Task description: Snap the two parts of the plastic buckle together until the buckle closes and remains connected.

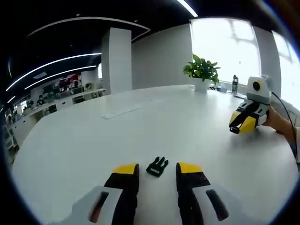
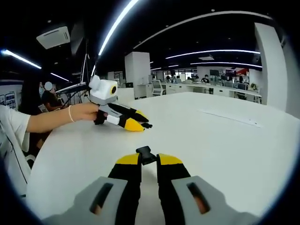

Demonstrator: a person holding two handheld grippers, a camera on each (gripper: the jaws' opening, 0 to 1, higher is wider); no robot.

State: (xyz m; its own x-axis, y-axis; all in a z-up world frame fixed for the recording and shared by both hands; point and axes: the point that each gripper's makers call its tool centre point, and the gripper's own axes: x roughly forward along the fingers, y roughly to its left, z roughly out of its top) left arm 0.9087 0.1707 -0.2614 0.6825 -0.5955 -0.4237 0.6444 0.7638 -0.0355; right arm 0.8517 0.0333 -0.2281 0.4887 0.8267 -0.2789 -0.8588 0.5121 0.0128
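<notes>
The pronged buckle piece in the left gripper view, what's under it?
The pronged buckle piece lies flat on the bare white table, between the left hand-held gripper's open jaws. Anything directly beneath it is covered.

Pronged buckle part (image 1: 157, 166) on surface (image 1: 140, 126) between left gripper (image 1: 157, 169) fingers; potted plant (image 1: 202, 72) far behind.

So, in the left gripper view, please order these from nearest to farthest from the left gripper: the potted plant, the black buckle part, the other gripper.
1. Black buckle part, on the table just ahead, between the left gripper jaws.
2. Right gripper, off to the right, mid-table.
3. Potted plant, at the far table edge by the window.
</notes>
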